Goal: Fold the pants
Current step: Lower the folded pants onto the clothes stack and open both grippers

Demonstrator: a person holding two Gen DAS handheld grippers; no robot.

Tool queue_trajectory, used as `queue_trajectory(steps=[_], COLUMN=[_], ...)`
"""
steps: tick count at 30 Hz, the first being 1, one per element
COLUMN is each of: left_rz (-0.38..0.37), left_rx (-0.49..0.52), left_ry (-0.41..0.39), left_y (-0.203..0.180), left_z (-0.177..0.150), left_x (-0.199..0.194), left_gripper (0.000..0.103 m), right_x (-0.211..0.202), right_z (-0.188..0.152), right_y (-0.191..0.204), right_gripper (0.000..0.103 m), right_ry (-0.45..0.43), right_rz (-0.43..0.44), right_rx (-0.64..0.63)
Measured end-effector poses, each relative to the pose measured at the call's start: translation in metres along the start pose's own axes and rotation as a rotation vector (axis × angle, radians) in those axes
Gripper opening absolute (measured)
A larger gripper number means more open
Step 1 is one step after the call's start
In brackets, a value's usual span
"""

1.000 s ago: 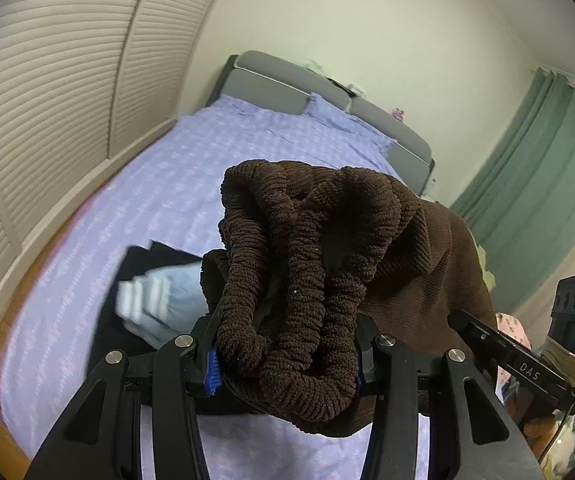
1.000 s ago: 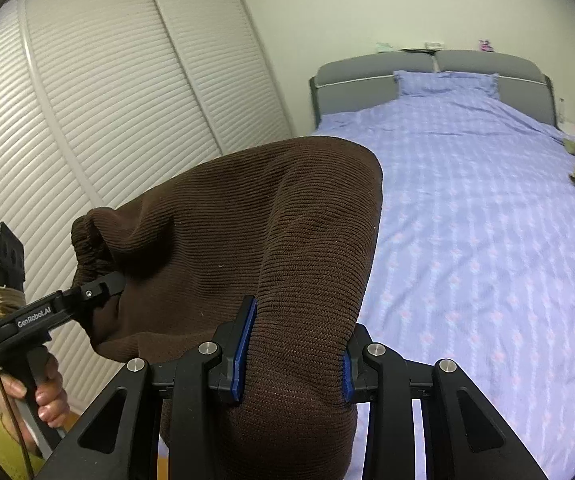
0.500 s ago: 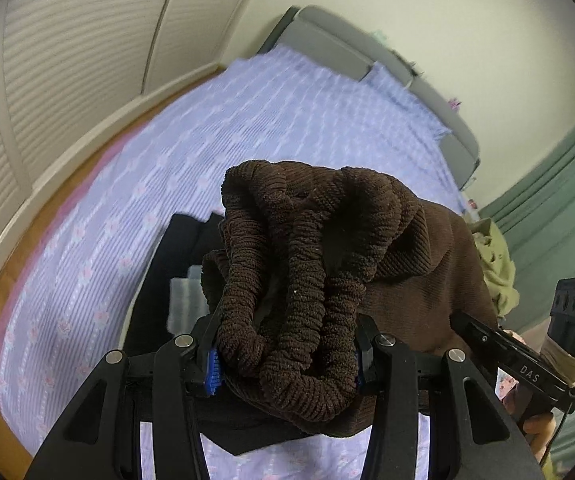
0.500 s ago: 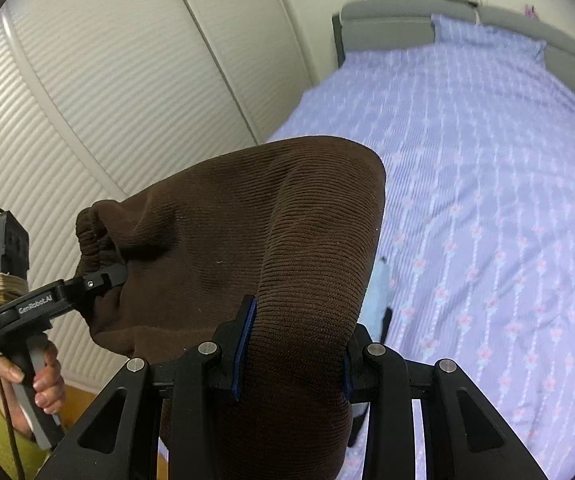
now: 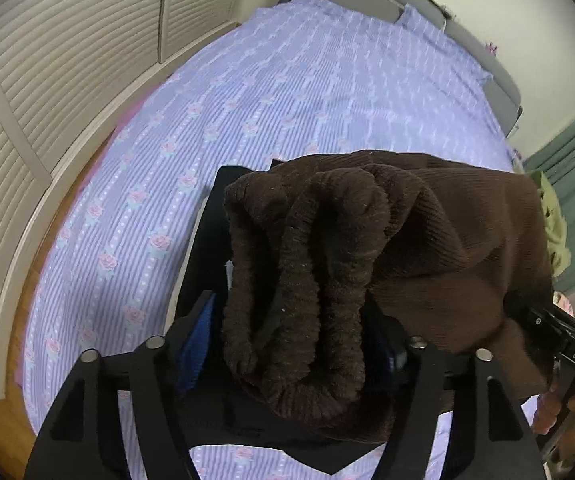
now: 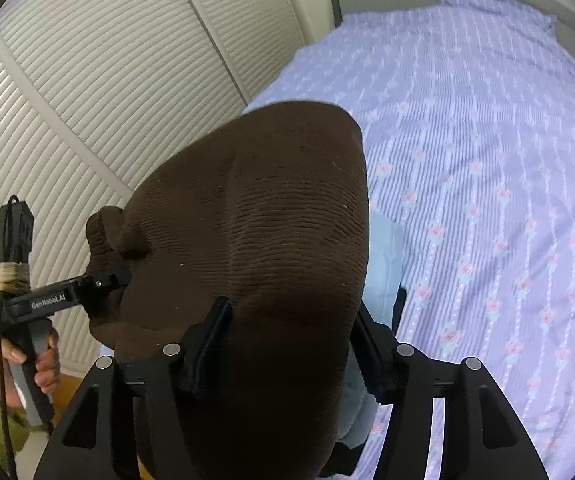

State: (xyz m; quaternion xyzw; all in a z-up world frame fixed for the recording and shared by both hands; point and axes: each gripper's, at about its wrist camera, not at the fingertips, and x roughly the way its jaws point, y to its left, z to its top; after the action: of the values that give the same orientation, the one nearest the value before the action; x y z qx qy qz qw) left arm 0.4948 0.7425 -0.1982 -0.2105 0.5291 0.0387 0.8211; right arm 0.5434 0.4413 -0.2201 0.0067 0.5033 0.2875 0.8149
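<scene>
Through the left wrist camera, my left gripper has its jaws opening around the bunched elastic waistband of the folded brown ribbed-knit pants, which hang just above the black folded garment on the lilac flowered bedsheet. Through the right wrist camera, my right gripper is likewise opening, the pants' smooth fold between its pads, over the pale blue folded cloth. I'd release both ends together, low, so the fold lands square on that stack.
</scene>
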Motion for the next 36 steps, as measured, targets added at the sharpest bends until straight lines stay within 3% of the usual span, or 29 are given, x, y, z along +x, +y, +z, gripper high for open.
queue_trajectory(steps=[3,6,9,13,19,22,25,30,36], left_rz=[0.044,0.122,0.167,0.155,0.140,0.149,0.158,0.179,0.174], left_rx=[0.021,0.088,0.141,0.160,0.170,0.191,0.217,0.260,0.374], left_ry=[-0.011,-0.043,-0.066,-0.118,-0.221,-0.272,-0.336,-0.406,-0.407], left_y=[-0.002,-0.014,-0.024,-0.035,-0.060,-0.078,-0.101,-0.138,-0.190], left_z=[0.003,0.002,-0.001,-0.006,-0.017,-0.028,-0.047,-0.085,-0.137], left_x=[-0.002,-0.012,-0.023,-0.046,-0.087,-0.110,-0.135,-0.167,-0.190], left_gripper=[0.082,0.089,0.088,0.088,0.090,0.090,0.101,0.103,0.103], right_x=[0.004,0.000,-0.009,-0.031,-0.070,-0.098,-0.133,-0.197,-0.260], right_z=[-0.001,0.002,0.002,-0.004,-0.012,-0.021,-0.038,-0.076,-0.124], right_y=[-0.002,0.000,0.008,0.026,0.036,0.036,0.032,0.018,0.006], right_gripper=[0.066,0.067,0.070,0.070,0.070,0.081,0.090,0.094,0.097], right_ry=[0.000,0.003,-0.005,-0.051,-0.140,-0.198,-0.266,-0.331,-0.370], right_rz=[-0.021,-0.012,-0.029,-0.048,-0.040,-0.052,-0.098,-0.188,-0.299], right_rx=[0.010,0.010,-0.030,-0.107,-0.119,-0.111,-0.099,-0.039,0.016])
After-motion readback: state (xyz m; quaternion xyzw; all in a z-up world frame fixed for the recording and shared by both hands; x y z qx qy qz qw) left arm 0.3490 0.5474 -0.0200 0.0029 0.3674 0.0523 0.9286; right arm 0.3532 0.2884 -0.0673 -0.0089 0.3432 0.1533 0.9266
